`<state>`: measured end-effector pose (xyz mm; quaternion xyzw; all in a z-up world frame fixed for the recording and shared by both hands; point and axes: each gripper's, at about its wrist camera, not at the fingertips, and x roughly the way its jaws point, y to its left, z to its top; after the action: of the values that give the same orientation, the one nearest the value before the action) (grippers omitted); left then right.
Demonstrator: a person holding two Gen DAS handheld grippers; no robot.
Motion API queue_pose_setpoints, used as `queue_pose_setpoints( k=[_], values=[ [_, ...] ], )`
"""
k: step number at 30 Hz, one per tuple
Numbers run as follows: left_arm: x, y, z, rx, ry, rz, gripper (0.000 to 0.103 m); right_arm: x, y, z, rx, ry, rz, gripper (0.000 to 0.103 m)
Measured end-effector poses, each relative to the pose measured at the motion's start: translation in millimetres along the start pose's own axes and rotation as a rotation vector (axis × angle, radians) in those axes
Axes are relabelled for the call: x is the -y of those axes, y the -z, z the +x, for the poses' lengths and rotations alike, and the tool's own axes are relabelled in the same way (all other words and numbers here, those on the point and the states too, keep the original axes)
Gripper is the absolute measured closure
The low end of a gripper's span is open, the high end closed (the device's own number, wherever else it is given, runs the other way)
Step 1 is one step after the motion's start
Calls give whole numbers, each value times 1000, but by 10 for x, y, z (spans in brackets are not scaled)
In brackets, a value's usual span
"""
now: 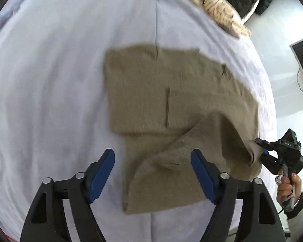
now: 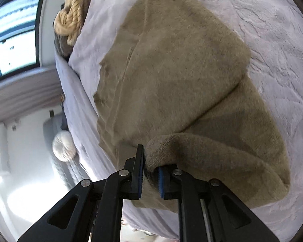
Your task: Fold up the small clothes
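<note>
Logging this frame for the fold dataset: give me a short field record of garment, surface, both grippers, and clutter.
garment: tan knitted sweater, lying mostly flat, one edge lifted and folded over
surface: pale lavender-white bed cover
left gripper: open, above the sweater's near edge, nothing between its blue pads
right gripper: closed on a bunched fold of the sweater, holding it up
clutter: cream chunky-knit piece at the far edge of the bed
fold state: partial, not finished

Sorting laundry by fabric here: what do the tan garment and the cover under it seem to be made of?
Tan garment: looks like soft knit, maybe wool or fleece; matte, fuzzy nap, ribbed fold at the right gripper. Cover: pale, plush-looking textile, matte, softly creased; fibre unclear.
</note>
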<state>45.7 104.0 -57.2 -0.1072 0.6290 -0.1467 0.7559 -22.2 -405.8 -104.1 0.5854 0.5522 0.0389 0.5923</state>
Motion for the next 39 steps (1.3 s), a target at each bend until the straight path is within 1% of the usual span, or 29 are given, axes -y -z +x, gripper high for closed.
queue_pose_setpoints(
  k=[1,2,3,4,5,6,8,9,11,12,14,16,19,20,23,25,26,27,28,29,30,32,33,36,39],
  values=[
    [-22,5,-53,5,-3,18,24,34,-38,-29,1,-26,23,81],
    [4,-18,-74,10,-11,39,24,36,-61,-36,2,-40,36,72],
    [57,-33,-60,12,-17,58,24,32,-81,-50,8,-41,38,61],
    [107,-35,-46,10,-26,93,24,-4,-98,-77,23,-31,22,55],
    [186,-28,-12,7,-35,122,24,-52,-108,-101,37,-17,-6,48],
    [254,-24,33,4,-43,149,24,-136,-114,-115,50,6,-46,44],
    [462,22,148,-10,-53,230,24,-318,-126,-160,80,84,-158,44],
    [528,48,188,-15,-53,255,24,-366,-117,-208,90,130,-208,44],
    [725,127,320,-27,-56,333,24,-510,-75,-252,103,262,-355,43],
    [806,166,388,-34,-64,369,24,-595,-29,-236,107,349,-442,43],
    [909,243,454,-41,-70,415,24,-678,43,-192,101,456,-561,42],
    [1004,321,532,-32,-86,457,24,-721,121,-161,99,528,-657,42],
    [1104,338,657,-15,-133,499,24,-741,80,-69,105,591,-726,42],
    [1126,301,694,-3,-139,499,24,-743,29,-22,105,596,-730,41],
    [1101,173,754,17,-125,462,24,-705,-141,130,105,593,-728,41],
    [1070,69,808,21,-100,425,25,-637,-235,251,99,610,-718,42],
    [1046,39,825,20,-91,407,33,-594,-276,303,98,620,-702,42],
    [1016,17,828,22,-84,386,46,-552,-298,326,98,618,-683,48],
    [999,2,856,14,-77,372,79,-526,-295,319,111,598,-674,58],
    [946,-20,876,-4,-70,344,95,-521,-275,304,117,576,-679,92],
    [912,-26,870,0,-65,327,95,-521,-246,291,115,557,-685,96],
    [822,-40,788,28,-29,288,95,-560,-139,219,138,549,-723,96],
    [793,-47,750,36,-19,274,95,-611,-62,167,146,547,-762,96],
    [687,-101,522,81,16,216,95,-772,109,-13,181,525,-833,96],
    [660,-168,277,128,34,198,95,-1004,237,-241,235,485,-879,96]
  ],
)
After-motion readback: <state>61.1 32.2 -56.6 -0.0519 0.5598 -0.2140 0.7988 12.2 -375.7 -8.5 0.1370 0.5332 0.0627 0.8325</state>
